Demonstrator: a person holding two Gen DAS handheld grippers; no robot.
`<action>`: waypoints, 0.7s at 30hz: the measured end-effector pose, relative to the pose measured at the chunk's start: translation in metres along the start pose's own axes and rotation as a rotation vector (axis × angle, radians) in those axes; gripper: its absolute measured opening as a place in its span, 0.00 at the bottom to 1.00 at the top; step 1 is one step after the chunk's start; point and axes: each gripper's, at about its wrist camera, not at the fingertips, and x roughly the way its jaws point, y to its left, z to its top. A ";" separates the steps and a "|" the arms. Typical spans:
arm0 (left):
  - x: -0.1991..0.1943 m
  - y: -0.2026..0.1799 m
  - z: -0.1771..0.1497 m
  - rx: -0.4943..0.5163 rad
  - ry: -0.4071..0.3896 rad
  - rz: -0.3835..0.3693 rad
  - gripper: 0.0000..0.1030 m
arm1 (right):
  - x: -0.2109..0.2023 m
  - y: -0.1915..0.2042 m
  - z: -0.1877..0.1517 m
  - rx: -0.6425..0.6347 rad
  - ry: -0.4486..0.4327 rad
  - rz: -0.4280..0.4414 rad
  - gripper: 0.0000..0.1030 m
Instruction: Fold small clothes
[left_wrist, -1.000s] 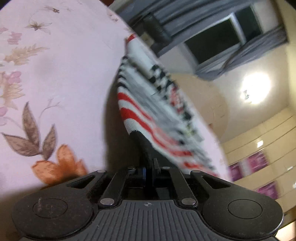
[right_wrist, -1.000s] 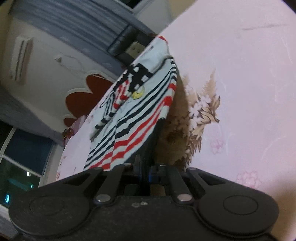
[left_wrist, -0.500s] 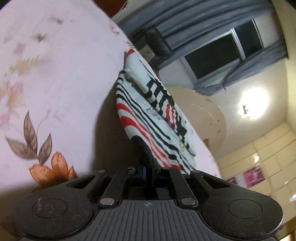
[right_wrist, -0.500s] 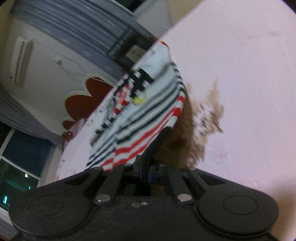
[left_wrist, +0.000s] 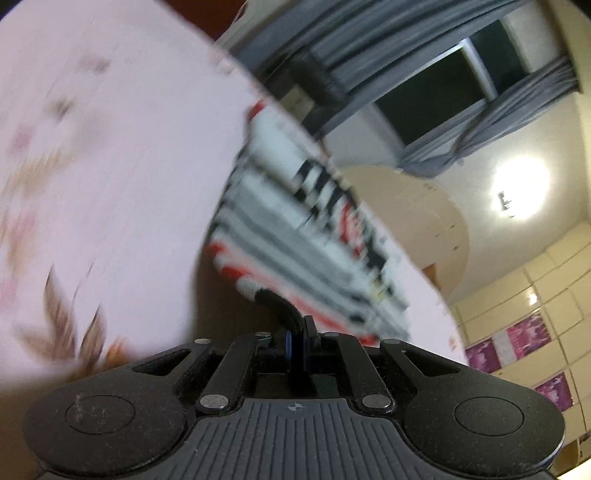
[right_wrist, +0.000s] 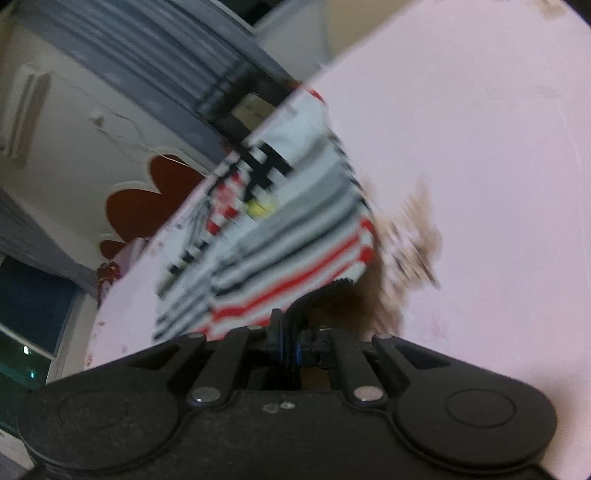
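A small white garment with black and red stripes (left_wrist: 295, 229) lies on the pink floral bedsheet (left_wrist: 122, 177). My left gripper (left_wrist: 282, 306) is shut on its near hem corner, beside the black edge band. In the right wrist view the same striped garment (right_wrist: 280, 236) stretches away over the sheet (right_wrist: 480, 155). My right gripper (right_wrist: 314, 299) is shut on its other near corner, also beside the black band. Both views are blurred by motion. The fingertips are hidden under the cloth.
The bed's far edge runs behind the garment. Beyond it are grey curtains (left_wrist: 369, 66), a dark window (left_wrist: 443, 85), a ceiling light (left_wrist: 517, 192) and a white wall with a red flower shape (right_wrist: 147, 199).
Both grippers have moved with the garment's near corners still held. The views have tilted and blurred, and the garment sits farther along the sheet.
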 end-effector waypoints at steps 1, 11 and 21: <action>-0.001 -0.006 0.008 0.008 -0.013 -0.011 0.05 | -0.002 0.008 0.008 -0.020 -0.011 0.008 0.06; 0.057 -0.064 0.113 0.095 -0.095 -0.041 0.05 | 0.041 0.074 0.114 -0.170 -0.081 0.011 0.06; 0.181 -0.075 0.197 0.122 -0.063 0.073 0.05 | 0.153 0.052 0.213 -0.136 -0.042 0.020 0.06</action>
